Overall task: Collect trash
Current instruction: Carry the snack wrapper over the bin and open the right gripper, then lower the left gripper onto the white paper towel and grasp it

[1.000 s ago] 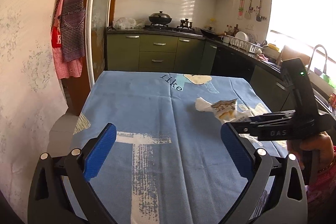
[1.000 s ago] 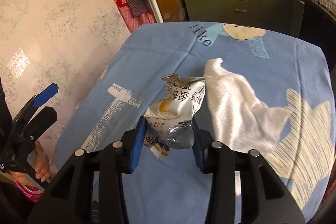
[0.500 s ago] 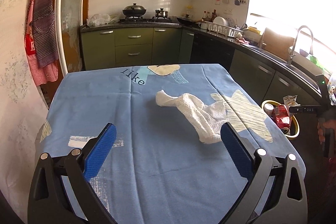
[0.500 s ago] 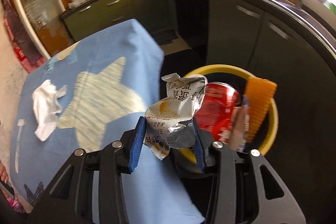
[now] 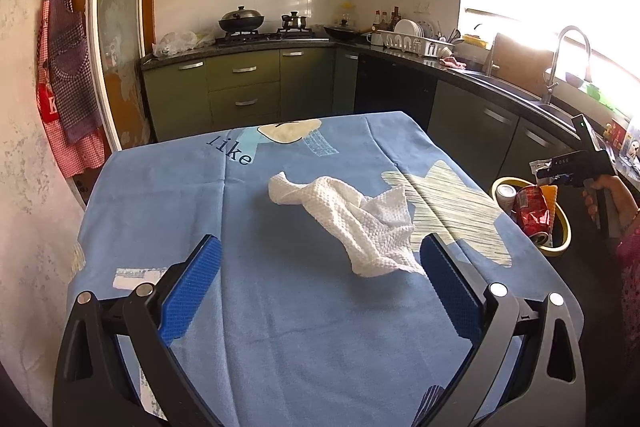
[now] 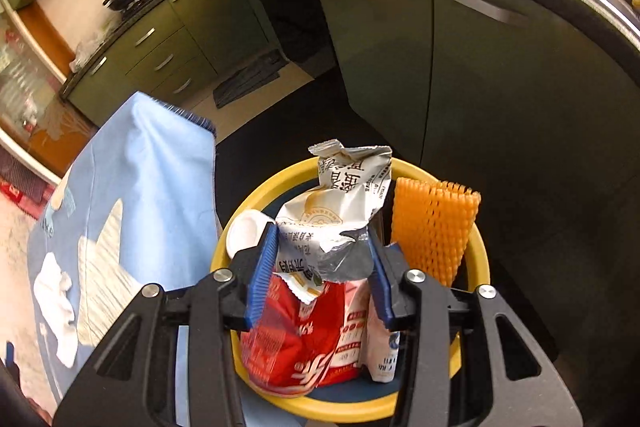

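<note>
Blue tablecloth (image 5: 304,327): white paper towel (image 5: 352,223) ahead; yellow bin (image 6: 476,267) crowded.

my left gripper (image 5: 318,283) has matte black angular arms with triangular cut-outs, round silver screw heads at the joints and ribbed blue pads (image 5: 191,289) on the inner faces. my right gripper (image 6: 322,277) is built the same. seen from the left camera, its black body carries small white lettering and a green light, and a patterned pink sleeve (image 5: 630,291) shows at the edge.

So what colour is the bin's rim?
Yellow rim on the bin, clearest in the right wrist view.
</note>
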A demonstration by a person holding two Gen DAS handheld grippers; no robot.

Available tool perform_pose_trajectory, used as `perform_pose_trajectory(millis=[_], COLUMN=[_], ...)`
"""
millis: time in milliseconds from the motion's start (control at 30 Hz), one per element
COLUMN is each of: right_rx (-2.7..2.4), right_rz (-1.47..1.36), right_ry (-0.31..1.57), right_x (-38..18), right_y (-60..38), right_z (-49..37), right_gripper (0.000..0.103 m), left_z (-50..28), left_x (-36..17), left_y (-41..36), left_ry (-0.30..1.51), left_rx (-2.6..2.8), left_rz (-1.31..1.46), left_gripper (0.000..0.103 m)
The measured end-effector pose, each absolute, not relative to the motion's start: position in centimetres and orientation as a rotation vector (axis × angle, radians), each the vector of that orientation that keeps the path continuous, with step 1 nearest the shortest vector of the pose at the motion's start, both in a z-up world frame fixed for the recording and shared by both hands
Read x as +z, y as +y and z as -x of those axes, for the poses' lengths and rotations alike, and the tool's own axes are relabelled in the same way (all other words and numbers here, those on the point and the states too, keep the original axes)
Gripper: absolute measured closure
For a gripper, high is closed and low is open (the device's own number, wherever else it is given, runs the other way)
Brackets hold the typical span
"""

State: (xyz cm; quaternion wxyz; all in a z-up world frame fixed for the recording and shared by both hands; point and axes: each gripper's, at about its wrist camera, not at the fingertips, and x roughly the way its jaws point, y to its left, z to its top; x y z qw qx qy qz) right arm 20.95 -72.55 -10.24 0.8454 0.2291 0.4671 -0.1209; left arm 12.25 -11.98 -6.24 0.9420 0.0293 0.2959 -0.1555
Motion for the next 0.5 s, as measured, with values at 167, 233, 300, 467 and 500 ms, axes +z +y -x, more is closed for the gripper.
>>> perform_pose_trajectory(millis=[167,233,300,467,500], right_rx=[-0.279,-0.283,-0.292,-0.315,-0.317], right_rz=[-0.548,-0.561,-0.573,-0.543,-0.536], right_ry=[0.988,0.996,0.997,0.955,0.935], right_x=[-11.2,-11.5,-11.7,-10.6,-10.0], right_y=[-74.3,-74.5,-74.6,-74.1,-73.8], right_z=[-21.7,-21.9,-21.9,-20.8,-20.1], right_gripper=[0.061,0.060,0.056,0.044,0.044], left_z=[-12.4,-12.3,-12.2,-12.3,-12.4], left_x=[-6.5,-6.6,-6.7,-6.8,-6.8], left_y=[-12.4,-12.6,-12.8,-12.7,-12.7], left_ry=[0.613,0.615,0.616,0.621,0.622], left_rx=[-0.325,-0.333,-0.338,-0.343,-0.345], left_rz=[-0.065,-0.070,-0.077,-0.074,-0.073], left_gripper=[0.005,0.005,0.005,0.005,0.005])
